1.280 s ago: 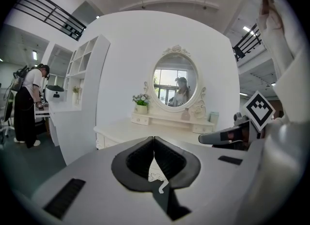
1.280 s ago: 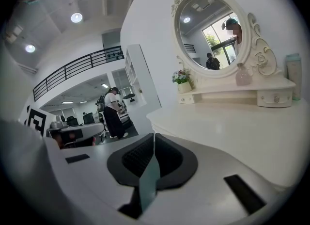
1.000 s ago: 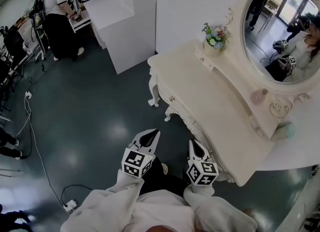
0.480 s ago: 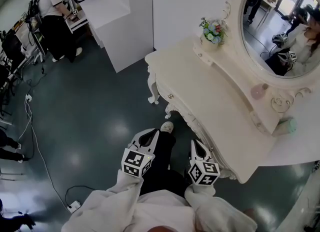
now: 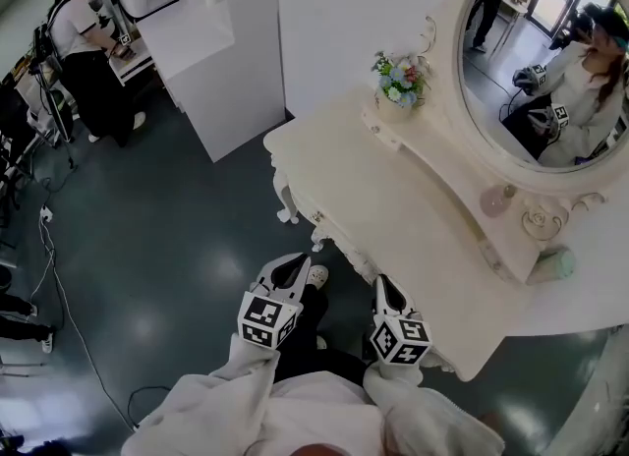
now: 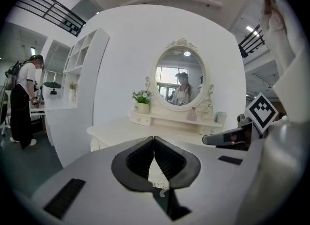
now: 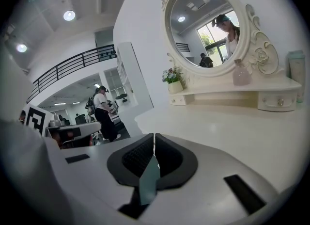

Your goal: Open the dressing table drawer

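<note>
Status: not started. Approach only, nothing touched.
Table: dressing table point(image 5: 393, 203) is ahead and to the right in the head view. Round mirror point(image 5: 536, 61) sits behind it, flower pot point(image 5: 398, 79) on the raised shelf.
Drawer: by my read it sits in the carved front apron point(image 5: 336, 244) under the table top's edge. From above it is mostly tucked under the overhang. No gap or pulled-out box shows, so I judge it shut.
Other drawers: right shelf drawer point(image 7: 277, 102) has a knob, and left shelf drawer point(image 6: 140, 119) is under the flower pot. Both are flush. The task line doesn't say which drawer is meant.
Left gripper point(image 5: 288, 269): fingers point(image 6: 139, 160) pressed together with nothing between them. It is held over the floor, short of the apron, aimed at the table.
Right gripper point(image 5: 387, 292): fingers point(image 7: 138, 157) pressed together, empty. It is near the table's front edge and not in contact.
Done: nothing beyond facing the table.
Left: close in on the front, spread one pair of fingers, take the knob or handle, pull straight out.
Unknown: handle shape on the apron, too small and shaded to tell.
Risk: a knob low under the overhang likely means dropping the hand first. Pulling off-axis could bind the drawer.
</note>
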